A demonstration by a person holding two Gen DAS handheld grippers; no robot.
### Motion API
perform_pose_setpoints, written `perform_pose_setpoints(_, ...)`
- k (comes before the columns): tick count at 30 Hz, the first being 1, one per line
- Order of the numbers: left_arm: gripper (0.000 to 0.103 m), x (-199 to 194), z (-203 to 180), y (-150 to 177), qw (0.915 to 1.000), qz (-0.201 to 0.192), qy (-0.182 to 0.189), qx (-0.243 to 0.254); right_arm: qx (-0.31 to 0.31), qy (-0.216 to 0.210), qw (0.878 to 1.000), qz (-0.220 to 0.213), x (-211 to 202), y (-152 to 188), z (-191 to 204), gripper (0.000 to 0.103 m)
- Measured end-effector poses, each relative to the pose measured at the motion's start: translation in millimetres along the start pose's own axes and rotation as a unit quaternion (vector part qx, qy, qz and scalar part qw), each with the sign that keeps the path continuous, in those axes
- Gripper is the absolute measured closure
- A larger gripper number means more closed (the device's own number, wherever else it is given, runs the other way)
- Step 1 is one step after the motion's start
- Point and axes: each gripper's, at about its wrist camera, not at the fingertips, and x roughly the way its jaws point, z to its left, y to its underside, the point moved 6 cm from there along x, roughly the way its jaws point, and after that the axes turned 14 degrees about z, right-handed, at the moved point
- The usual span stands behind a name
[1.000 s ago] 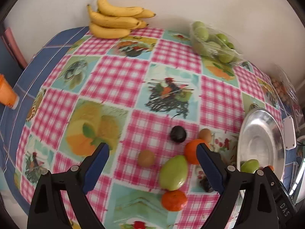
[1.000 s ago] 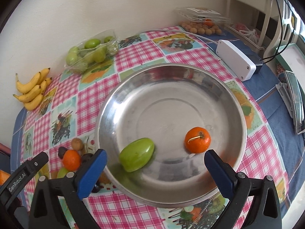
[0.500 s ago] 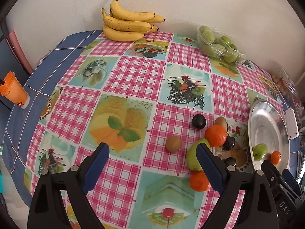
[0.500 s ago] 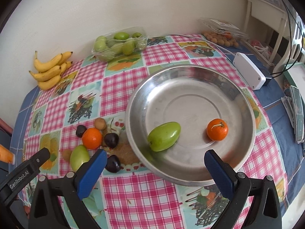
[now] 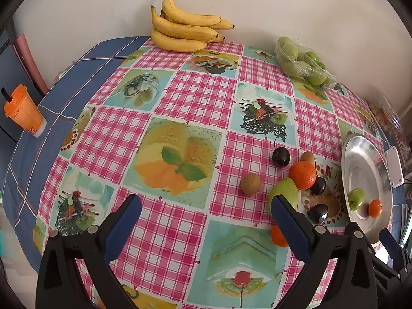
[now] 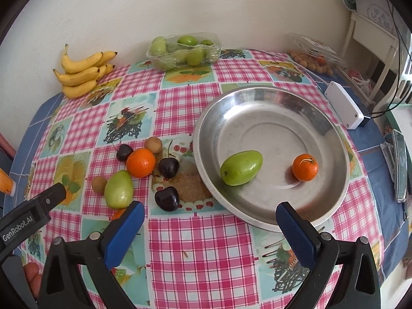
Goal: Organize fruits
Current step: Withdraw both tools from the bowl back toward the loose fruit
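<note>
A steel plate (image 6: pixel 332 126) holds a green mango (image 6: pixel 241 168) and a small orange (image 6: pixel 305 167). Left of it on the cloth lie a loose orange (image 6: pixel 141 162), a green mango (image 6: pixel 119 189), dark cherries (image 6: pixel 168 168) and small brown kiwis (image 6: pixel 153 144). My right gripper (image 6: pixel 209 225) hovers open over the plate's near rim, nothing between its fingers. My left gripper (image 5: pixel 206 221) hangs over the cloth with its jaws opening and empty; the loose mango (image 5: pixel 283 193) and an orange (image 5: pixel 278 235) peek from behind its right finger (image 5: pixel 289 225).
Bananas (image 5: pixel 185 32) and a wrapped tray of green fruit (image 5: pixel 301 61) sit at the far wall. An orange cup (image 5: pixel 23 114) stands at the left table edge. A white box (image 6: pixel 343 104) with a cable and a tray of small brown fruit (image 6: pixel 312 55) lie right of the plate.
Both grippers have pulled back from the table, so the fruit and plate look smaller and farther. The right view has swung to take in the loose fruit left of the plate.
</note>
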Motion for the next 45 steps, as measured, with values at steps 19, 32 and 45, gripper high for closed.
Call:
perform_pose_setpoints(19,0.002,7,6,-7,0.9997,-0.001,0.021,-0.008,-0.034,-0.043,0.998,-0.018,3,-4,29,0.0)
perform_pose_setpoints(32,0.002,14,16,-10,0.9995,0.004,0.011,-0.031,-0.035,-0.071,0.997,-0.016,9,-8,39,0.0)
perform_pose_setpoints(45,0.002,32,19,-10,0.9989,0.042,0.004,-0.019,-0.077,-0.09,0.992,0.043,36,4,65,0.0)
